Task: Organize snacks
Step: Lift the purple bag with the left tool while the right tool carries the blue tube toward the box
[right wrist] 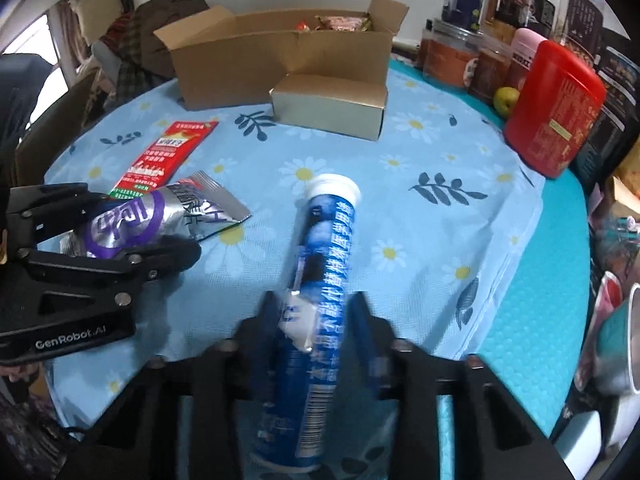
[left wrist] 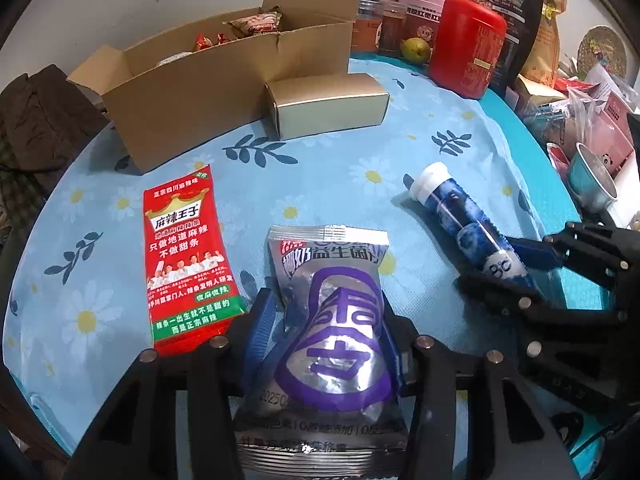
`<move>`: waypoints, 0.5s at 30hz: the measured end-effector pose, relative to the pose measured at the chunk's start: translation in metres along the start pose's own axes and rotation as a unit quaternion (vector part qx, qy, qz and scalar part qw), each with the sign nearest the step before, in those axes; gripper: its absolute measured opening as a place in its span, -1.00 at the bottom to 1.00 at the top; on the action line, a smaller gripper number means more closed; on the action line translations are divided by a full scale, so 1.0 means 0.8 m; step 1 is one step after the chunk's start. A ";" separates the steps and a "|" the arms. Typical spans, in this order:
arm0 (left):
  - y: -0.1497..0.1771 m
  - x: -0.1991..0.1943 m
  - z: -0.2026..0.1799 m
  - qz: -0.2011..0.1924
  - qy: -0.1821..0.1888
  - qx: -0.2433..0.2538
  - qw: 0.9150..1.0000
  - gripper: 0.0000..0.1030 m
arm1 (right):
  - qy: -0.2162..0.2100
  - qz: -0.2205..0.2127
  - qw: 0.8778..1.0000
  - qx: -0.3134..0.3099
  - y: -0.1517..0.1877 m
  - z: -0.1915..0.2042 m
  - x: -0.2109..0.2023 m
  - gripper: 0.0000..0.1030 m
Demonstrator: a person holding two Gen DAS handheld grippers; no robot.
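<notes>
My left gripper (left wrist: pixel 324 320) is shut on a silver and purple snack packet (left wrist: pixel 336 344), which also shows in the right wrist view (right wrist: pixel 132 224). My right gripper (right wrist: pixel 316 312) is shut on a blue tube with a white cap (right wrist: pixel 324 264); it lies at the right in the left wrist view (left wrist: pixel 468 224), where the right gripper (left wrist: pixel 516 268) grips its lower end. A red spicy-strip packet (left wrist: pixel 188 260) lies flat on the cloth left of the silver packet. An open cardboard box (left wrist: pixel 216 92) with several snacks inside stands at the back.
A small gold box (left wrist: pixel 328 104) lies in front of the cardboard box. A red canister (left wrist: pixel 468 48), a green pear (left wrist: pixel 416 50), jars and bags crowd the back right. Cups and clutter sit at the right edge (left wrist: pixel 592 176). The table has a blue daisy cloth (left wrist: pixel 344 168).
</notes>
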State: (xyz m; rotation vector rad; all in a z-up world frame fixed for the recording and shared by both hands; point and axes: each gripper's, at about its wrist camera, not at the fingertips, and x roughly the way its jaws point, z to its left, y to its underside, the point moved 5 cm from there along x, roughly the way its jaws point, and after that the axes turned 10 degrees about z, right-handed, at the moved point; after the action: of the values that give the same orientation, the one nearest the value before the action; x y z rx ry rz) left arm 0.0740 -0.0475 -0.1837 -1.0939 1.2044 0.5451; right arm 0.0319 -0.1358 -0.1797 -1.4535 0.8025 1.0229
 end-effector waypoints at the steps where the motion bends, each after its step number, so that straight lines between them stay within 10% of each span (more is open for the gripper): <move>1: -0.001 -0.001 0.000 0.000 0.001 0.001 1.000 -0.06 | -0.001 0.000 1.000 0.000 0.000 -0.001 0.000 -0.42; 15: -0.010 -0.022 0.000 -0.024 0.022 0.003 0.999 -0.26 | -0.017 0.000 1.000 -0.012 0.001 0.005 -0.016 -0.46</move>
State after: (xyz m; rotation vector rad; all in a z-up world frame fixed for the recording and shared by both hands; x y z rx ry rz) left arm 0.0749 -0.0473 -0.1643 -1.1328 1.2151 0.4829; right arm 0.0257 -0.1329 -0.1678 -1.4520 0.7680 1.0579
